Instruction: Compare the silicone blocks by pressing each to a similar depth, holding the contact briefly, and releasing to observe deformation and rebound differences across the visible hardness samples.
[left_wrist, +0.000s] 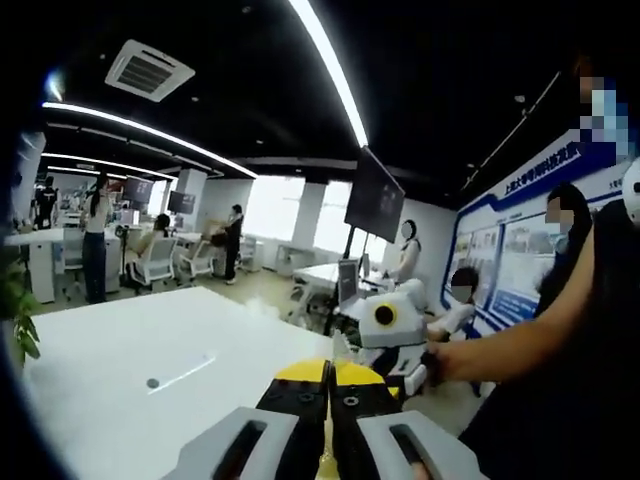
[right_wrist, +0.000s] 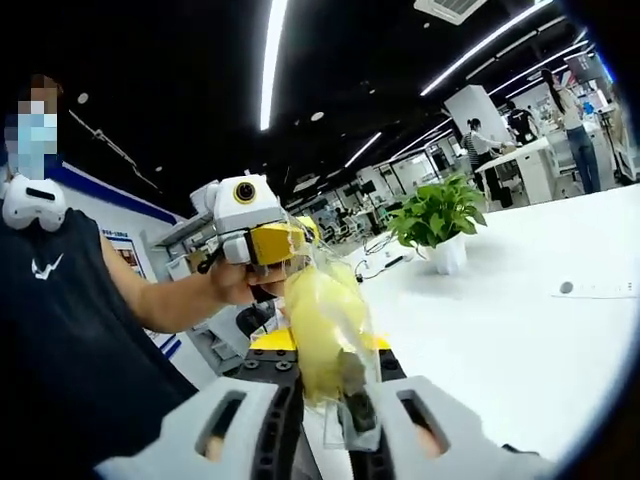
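Jaws of the left gripper (left_wrist: 330, 392) sit pressed together at the bottom of the left gripper view, with a thin bit of clear bag between them. Past them lies the white table (left_wrist: 120, 350), and the right gripper (left_wrist: 395, 335) is just off its right edge, held in a person's hand (left_wrist: 437, 362).

Close up in the right gripper view, the right gripper (right_wrist: 335, 385) pinches a clear plastic bag (right_wrist: 335, 300) with a yellow block (right_wrist: 325, 330) inside. The left gripper (right_wrist: 262, 243) grips the bag's top. Farther back, a green plant (right_wrist: 437, 215) in a white pot stands on the table (right_wrist: 500, 330).
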